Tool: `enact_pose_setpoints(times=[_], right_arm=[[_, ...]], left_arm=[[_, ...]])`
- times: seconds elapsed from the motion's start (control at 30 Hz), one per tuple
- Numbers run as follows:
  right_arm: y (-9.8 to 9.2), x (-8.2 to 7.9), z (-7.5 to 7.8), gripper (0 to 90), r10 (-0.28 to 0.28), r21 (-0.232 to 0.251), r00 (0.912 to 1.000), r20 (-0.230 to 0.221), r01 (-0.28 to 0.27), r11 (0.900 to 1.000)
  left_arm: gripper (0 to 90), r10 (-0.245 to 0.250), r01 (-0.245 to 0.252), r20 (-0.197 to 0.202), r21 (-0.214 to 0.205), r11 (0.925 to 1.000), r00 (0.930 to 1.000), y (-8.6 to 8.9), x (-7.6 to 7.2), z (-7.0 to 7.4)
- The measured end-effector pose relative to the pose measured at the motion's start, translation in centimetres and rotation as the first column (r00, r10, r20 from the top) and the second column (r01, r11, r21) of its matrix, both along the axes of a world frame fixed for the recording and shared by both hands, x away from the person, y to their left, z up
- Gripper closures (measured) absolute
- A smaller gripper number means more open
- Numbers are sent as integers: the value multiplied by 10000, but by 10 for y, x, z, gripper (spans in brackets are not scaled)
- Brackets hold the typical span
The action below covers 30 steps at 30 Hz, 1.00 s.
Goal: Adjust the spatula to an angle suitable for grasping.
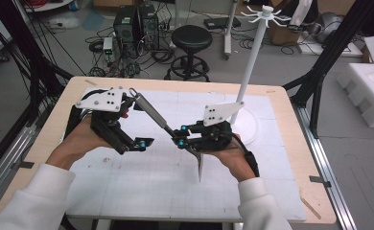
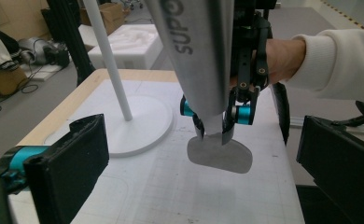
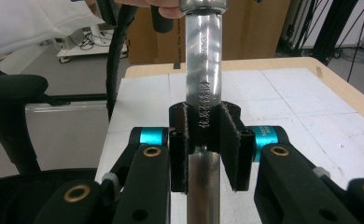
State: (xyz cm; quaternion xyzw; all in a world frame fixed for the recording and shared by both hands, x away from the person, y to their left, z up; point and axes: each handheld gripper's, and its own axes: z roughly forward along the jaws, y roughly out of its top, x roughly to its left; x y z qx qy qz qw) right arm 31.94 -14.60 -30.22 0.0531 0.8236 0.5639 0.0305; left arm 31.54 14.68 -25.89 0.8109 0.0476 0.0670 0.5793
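The left hand (image 1: 82, 139) comes in from the near left corner of the desk (image 1: 46, 129), forearm in a white sleeve (image 1: 31, 201), wrist raised and angled toward the middle. The left gripper (image 1: 144, 143) points right and slightly down; in the left gripper view its two black jaws stand wide apart at either side of the frame with nothing pressed between them, well open. A metal spatula (image 1: 156, 117) runs slanting above the white mat (image 1: 127, 191), its handle end up near the left gripper's grey plate, its shaft passing down to the right, its flat blade hanging toward the near edge of the desk. The right gripper (image 1: 181, 136) is clamped tight on the spatula's shaft; the right gripper view shows both pads pressed on the metal. The right hand (image 1: 230, 158) enters from the near right side, palm up beneath the gripper, which points left. A white stand (image 1: 252, 62) rises near the far right corner.
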Motion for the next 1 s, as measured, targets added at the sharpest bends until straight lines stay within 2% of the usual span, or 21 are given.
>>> enact_pose_setpoints(times=[0.2,0.3,0.53,0.73,1.0], right_arm=[[0,0,-1,749,-67,-21,10000,-7,67,10000],[1,0,0,749,-81,48,10000,-8,81,10000],[0,-2,1,749,-112,163,9999,-7,112,9998],[1,-3,2,749,-77,310,10000,14,76,9995],[2,-3,3,749,53,308,9999,86,-56,9995]], left_arm=[[27,-16,16,-23,50,10000,10000,-3,0,-1],[62,-109,109,16,-68,9999,9999,-4,0,-1],[80,-138,137,-30,-306,9994,9999,-2,0,2],[124,-246,245,-29,-368,9990,9997,-2,0,6],[156,-398,396,-41,-310,9987,9992,-3,1,8]])
